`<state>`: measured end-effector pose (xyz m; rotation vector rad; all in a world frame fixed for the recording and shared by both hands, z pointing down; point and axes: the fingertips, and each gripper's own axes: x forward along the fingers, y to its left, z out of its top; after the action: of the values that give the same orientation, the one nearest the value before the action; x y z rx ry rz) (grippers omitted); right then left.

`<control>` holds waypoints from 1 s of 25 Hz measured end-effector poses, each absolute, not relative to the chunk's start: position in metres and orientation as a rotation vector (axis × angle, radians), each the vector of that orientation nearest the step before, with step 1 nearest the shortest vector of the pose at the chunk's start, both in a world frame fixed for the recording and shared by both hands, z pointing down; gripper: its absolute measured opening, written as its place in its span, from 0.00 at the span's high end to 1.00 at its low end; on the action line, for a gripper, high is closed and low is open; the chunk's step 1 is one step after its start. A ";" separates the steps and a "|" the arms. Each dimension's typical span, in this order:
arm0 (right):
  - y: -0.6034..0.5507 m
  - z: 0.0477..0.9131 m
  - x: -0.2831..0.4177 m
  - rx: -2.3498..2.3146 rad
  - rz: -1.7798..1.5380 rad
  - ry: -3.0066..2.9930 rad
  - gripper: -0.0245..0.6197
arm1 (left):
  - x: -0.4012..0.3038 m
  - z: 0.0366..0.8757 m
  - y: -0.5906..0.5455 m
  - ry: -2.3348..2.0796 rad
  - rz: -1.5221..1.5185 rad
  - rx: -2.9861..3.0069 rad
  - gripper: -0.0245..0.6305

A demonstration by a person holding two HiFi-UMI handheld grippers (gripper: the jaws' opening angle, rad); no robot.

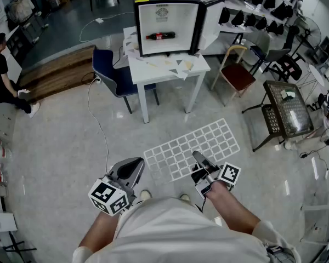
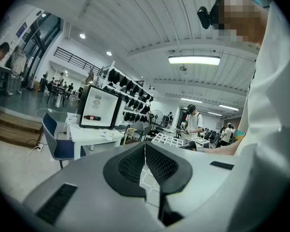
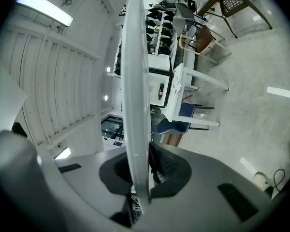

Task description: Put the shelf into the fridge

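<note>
The shelf (image 1: 192, 146) is a flat white wire grid, held level above the floor in front of me. My right gripper (image 1: 197, 158) is shut on the shelf's near edge. In the right gripper view the shelf (image 3: 135, 81) runs edge-on between the pads of the right gripper (image 3: 142, 170). My left gripper (image 1: 132, 167) hangs to the left of the shelf, shut and holding nothing; its pads meet in the left gripper view (image 2: 145, 151). The open fridge (image 1: 167, 23) stands on a white table (image 1: 170, 69) ahead, with a cola bottle (image 1: 160, 36) lying inside.
A blue chair (image 1: 112, 73) stands left of the table and a wooden chair (image 1: 236, 73) to its right. A black mesh chair (image 1: 285, 108) is at the right. A cable (image 1: 98, 119) trails across the floor. A person (image 1: 0, 75) crouches at the far left.
</note>
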<state>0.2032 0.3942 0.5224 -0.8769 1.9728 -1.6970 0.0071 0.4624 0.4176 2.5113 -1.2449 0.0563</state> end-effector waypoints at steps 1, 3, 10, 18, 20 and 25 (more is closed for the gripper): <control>0.389 0.513 0.202 -0.874 -1.689 1.964 0.91 | 0.007 0.410 0.462 -1.236 0.055 2.518 0.93; 0.383 0.499 0.198 -0.876 -1.674 1.950 0.91 | 0.002 0.399 0.462 -1.219 0.056 2.531 0.93; 0.387 0.497 0.154 -0.935 -1.675 1.900 0.91 | -0.052 0.408 0.473 -1.161 0.097 2.552 0.93; 0.361 0.504 0.142 -0.995 -1.728 1.797 0.91 | -0.063 0.410 0.449 -1.099 0.049 2.564 0.93; 0.344 0.507 0.142 -0.997 -1.730 1.790 0.91 | -0.064 0.412 0.436 -1.099 0.054 2.567 0.93; 0.280 0.502 0.141 -0.968 -1.715 1.771 0.91 | -0.065 0.410 0.388 -1.108 0.076 2.559 0.93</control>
<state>0.1414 0.2804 0.5021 -0.9681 1.7709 -1.7145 -0.0650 0.3876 0.4105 2.5588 -1.1082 0.0764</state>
